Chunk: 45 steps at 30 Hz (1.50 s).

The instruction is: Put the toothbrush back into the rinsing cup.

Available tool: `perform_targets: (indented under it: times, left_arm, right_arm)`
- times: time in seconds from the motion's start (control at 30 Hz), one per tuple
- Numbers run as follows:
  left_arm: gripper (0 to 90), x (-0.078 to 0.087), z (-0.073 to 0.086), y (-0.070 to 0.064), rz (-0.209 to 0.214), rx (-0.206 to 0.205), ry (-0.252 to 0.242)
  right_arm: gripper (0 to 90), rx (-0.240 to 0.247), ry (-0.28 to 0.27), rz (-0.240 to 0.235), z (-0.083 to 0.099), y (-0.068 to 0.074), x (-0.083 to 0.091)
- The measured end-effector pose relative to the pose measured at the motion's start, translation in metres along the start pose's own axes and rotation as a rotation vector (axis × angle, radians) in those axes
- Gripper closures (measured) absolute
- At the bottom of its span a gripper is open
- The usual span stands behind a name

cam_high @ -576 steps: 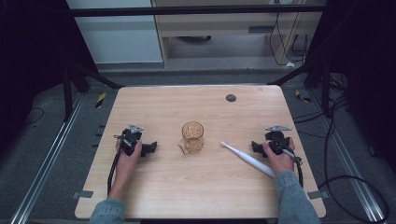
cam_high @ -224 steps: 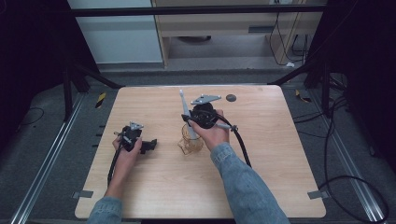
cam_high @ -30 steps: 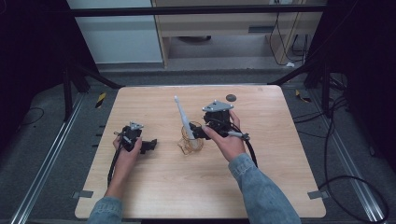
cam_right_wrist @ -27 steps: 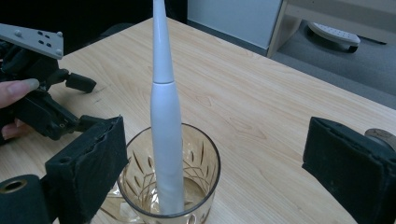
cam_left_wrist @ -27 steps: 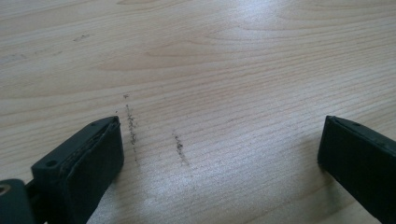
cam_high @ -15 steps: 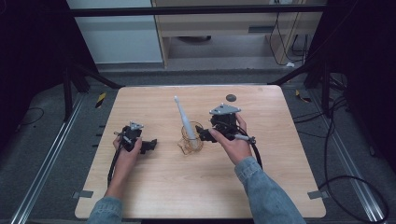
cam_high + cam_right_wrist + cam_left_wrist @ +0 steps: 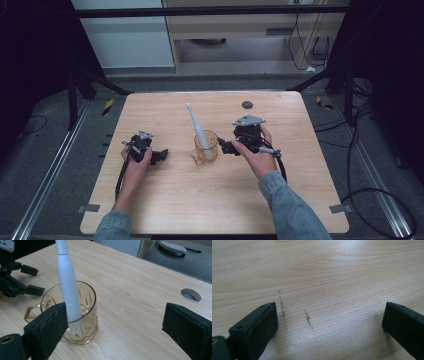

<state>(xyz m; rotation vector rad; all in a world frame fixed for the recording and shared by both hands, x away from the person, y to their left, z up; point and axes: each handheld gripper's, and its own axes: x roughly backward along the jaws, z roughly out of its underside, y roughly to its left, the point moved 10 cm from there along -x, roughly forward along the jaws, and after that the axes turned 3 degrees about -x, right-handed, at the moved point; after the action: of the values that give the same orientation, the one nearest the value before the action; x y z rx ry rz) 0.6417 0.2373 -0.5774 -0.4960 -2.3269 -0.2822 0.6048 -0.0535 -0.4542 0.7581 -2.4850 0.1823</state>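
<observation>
Right gripper (image 7: 224, 146): sitting just right of the glass mug with its jaws spread wide and gripping nothing — the right gripper view is showing one jaw in front of the mug and the other well off to the side.
Toothbrush (image 7: 197, 130): standing in the mug, white, leaning toward the far edge of the tabletop; its lower end is resting inside on the mug's bottom (image 7: 67, 287).
Glass mug (image 7: 205, 148): standing upright near the middle of the tabletop, amber-tinted, its handle pointing toward the left edge (image 7: 86, 305).
Left gripper (image 7: 161, 156): resting on the wood toward the left edge, jaws wide apart and holding nothing — bare wood is lying between them.
Tabletop (image 7: 165, 200): carrying a round hole (image 7: 247, 105) near its far edge.
</observation>
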Motion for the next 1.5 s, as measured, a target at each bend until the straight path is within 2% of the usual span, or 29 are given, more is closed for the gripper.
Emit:
perform_targets:
  times: [0.4,0.57,0.83,1.13,1.5]
  left_arm:
    - [0.0,0.000,0.000,0.000,0.000,-0.001,0.000]
    - [0.0,0.000,0.000,0.000,0.000,-0.001,0.001]
    - [0.0,0.000,0.000,0.000,0.000,-0.001,0.001]
    - [0.0,0.000,0.000,0.000,0.000,0.000,0.000]
    - [0.0,0.000,0.000,0.000,0.000,0.000,0.000]
  right_arm:
    - [6.2,-0.014,0.026,0.026,0.019,-0.017,0.007]
    - [6.4,-0.034,0.039,0.038,0.030,-0.026,0.010]
    - [6.3,-0.043,0.047,0.053,0.041,-0.034,0.014]
    - [6.5,-0.078,0.068,0.083,0.065,-0.048,0.019]
    - [7.0,-0.094,0.101,0.122,0.093,-0.065,0.023]
